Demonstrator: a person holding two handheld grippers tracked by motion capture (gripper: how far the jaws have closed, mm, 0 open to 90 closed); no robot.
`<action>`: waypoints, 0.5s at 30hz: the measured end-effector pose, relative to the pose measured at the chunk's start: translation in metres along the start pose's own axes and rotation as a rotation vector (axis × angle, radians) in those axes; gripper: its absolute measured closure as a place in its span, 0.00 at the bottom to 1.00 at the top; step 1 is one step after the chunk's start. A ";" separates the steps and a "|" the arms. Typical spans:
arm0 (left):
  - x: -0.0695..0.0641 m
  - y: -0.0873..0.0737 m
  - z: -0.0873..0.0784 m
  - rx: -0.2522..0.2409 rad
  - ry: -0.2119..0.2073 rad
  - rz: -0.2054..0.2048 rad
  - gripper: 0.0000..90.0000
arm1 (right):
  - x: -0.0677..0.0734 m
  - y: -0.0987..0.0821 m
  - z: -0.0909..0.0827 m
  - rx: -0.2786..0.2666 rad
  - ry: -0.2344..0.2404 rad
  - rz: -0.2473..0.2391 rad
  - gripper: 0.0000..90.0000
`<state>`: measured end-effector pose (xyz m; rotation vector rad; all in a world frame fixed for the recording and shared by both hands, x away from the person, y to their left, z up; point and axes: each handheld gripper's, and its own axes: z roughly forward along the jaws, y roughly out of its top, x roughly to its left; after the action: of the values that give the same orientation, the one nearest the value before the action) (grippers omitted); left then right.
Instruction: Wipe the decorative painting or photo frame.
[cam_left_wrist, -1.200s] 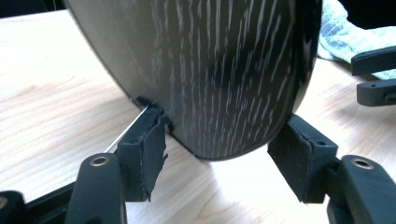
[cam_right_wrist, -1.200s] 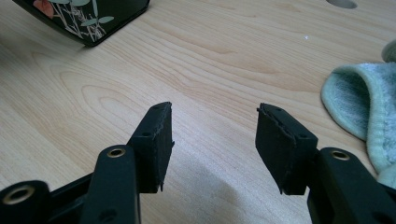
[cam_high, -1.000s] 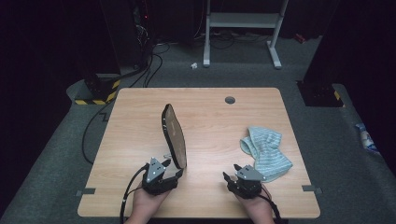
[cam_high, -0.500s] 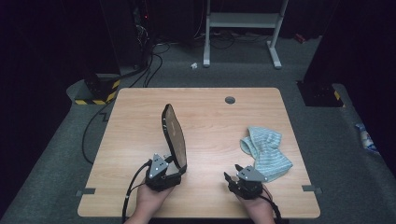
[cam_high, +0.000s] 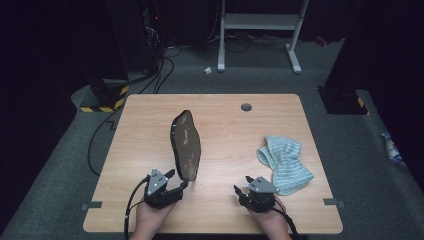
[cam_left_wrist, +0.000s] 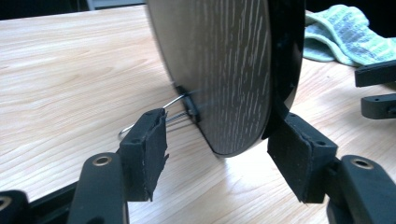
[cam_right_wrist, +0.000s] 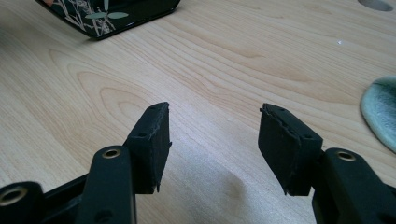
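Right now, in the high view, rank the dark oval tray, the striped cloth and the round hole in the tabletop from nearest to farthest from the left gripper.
From the left gripper:
1. Dark oval tray, standing on edge right at its jaws.
2. Striped cloth, across the table on the right.
3. Round hole, near the far edge.

No legible text, label, brand or number appears in any view. The only sign-like marking is the yellow-and-black hazard striping (cam_high: 104, 102) on the floor beyond the table's far left corner — a pattern, not wording. The dark tray (cam_right_wrist: 107, 14) carries a painted leaf-and-stem motif — decoration without lettering.
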<state>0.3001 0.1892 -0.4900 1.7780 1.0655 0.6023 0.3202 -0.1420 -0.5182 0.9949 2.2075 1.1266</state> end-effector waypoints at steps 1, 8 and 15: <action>0.002 -0.001 -0.002 0.000 0.008 0.001 0.42 | 0.000 0.000 0.000 0.001 0.002 -0.001 0.48; 0.018 -0.003 -0.009 -0.002 0.051 -0.019 0.45 | 0.000 0.000 0.001 0.008 0.007 0.000 0.47; 0.029 -0.002 -0.008 -0.005 0.084 -0.040 0.48 | 0.000 -0.001 -0.001 0.010 0.003 0.003 0.47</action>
<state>0.3080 0.2185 -0.4900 1.7363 1.1530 0.6588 0.3192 -0.1434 -0.5184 1.0017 2.2168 1.1210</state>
